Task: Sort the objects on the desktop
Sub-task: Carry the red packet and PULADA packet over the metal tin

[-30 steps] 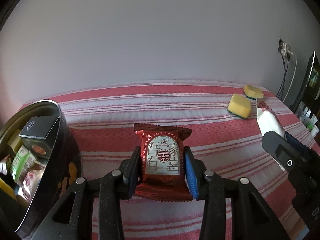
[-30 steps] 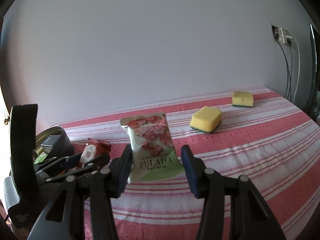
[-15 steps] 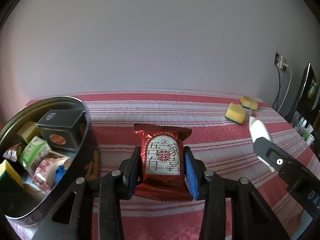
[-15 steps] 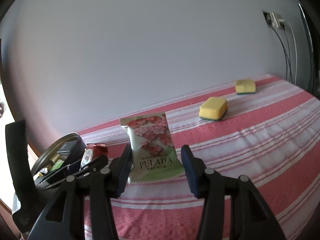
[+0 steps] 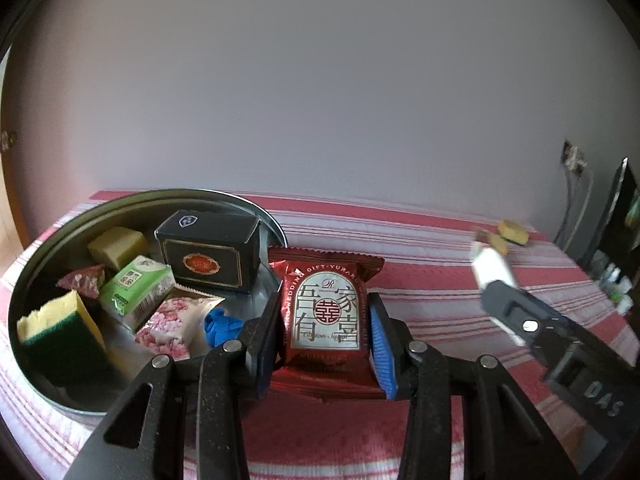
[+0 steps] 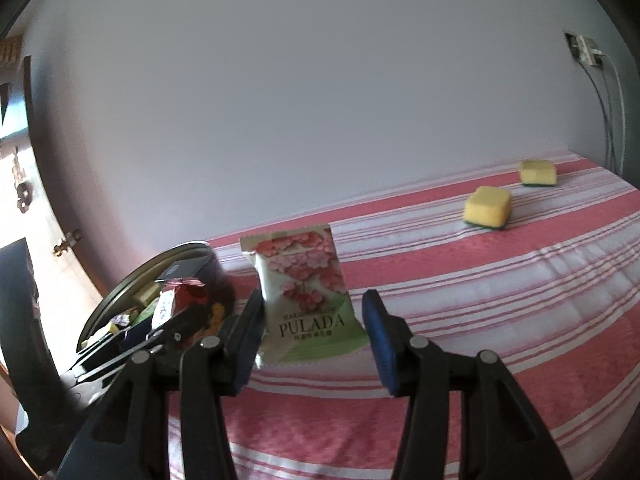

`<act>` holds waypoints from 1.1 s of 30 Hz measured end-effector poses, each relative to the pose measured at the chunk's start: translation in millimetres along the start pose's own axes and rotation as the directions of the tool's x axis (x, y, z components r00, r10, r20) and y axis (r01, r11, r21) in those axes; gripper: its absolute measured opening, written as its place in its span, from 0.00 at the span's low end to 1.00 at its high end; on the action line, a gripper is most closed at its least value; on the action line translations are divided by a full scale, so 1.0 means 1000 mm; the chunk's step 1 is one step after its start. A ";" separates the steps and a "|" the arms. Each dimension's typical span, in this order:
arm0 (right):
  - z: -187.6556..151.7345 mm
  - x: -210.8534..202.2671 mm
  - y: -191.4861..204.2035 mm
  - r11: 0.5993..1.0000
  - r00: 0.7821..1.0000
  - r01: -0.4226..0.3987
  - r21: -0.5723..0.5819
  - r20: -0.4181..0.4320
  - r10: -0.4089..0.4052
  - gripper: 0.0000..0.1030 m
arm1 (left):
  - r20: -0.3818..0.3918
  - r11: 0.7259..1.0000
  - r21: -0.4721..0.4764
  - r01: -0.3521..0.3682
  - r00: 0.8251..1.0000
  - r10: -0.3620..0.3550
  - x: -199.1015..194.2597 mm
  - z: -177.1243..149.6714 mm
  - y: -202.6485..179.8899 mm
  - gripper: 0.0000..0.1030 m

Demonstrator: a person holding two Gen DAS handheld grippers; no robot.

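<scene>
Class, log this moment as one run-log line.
left gripper: shut on red packet | right gripper: holds PULADA packet | tin: part-filled

Home room, red-and-white striped tablecloth (image 6: 480, 280), plain wall (image 6: 320, 100), wall socket with cables (image 6: 584, 50), wooden door (image 6: 24, 184)

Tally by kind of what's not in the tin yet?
Sponges: 2, near sponge and far sponge
Packets: 2, red packet and PULADA packet, both held off the table
Total: 4
</scene>
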State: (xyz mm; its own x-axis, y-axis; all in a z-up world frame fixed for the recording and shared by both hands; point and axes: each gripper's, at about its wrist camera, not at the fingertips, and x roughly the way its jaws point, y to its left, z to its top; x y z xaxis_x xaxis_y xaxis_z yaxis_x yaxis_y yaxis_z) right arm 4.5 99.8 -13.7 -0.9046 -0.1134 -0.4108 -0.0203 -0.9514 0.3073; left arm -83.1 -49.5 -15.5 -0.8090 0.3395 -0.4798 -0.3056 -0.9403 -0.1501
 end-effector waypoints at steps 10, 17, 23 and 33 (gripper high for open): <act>-0.005 0.009 0.035 0.998 0.999 -0.051 -0.033 0.001 0.051 0.49 | 0.053 0.998 -0.032 0.061 0.997 -0.060 -0.032 -0.001 0.032 0.42; -0.006 0.010 0.060 0.993 0.995 -0.104 -0.061 -0.001 0.104 0.49 | 0.073 0.995 -0.089 0.043 0.997 -0.036 -0.049 0.001 0.057 0.42; -0.004 0.018 0.097 0.979 0.987 -0.164 -0.120 -0.015 0.163 0.49 | 0.092 0.988 -0.128 -0.091 0.990 0.103 -0.066 0.002 0.086 0.42; 0.010 0.063 0.149 0.957 0.984 -0.177 -0.230 -0.027 0.175 0.49 | 0.060 0.926 -0.201 -0.320 0.939 0.338 -0.063 0.012 0.141 0.42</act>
State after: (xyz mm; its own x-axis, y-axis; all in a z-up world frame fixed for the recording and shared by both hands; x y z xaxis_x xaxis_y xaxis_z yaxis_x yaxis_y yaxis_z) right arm -59.5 -46.6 14.7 -0.8825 -0.2859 -0.3735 0.2385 -0.9564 0.1687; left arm -81.1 -203.6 3.5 -0.8932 0.0025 -0.4497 0.0770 -0.9843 -0.1586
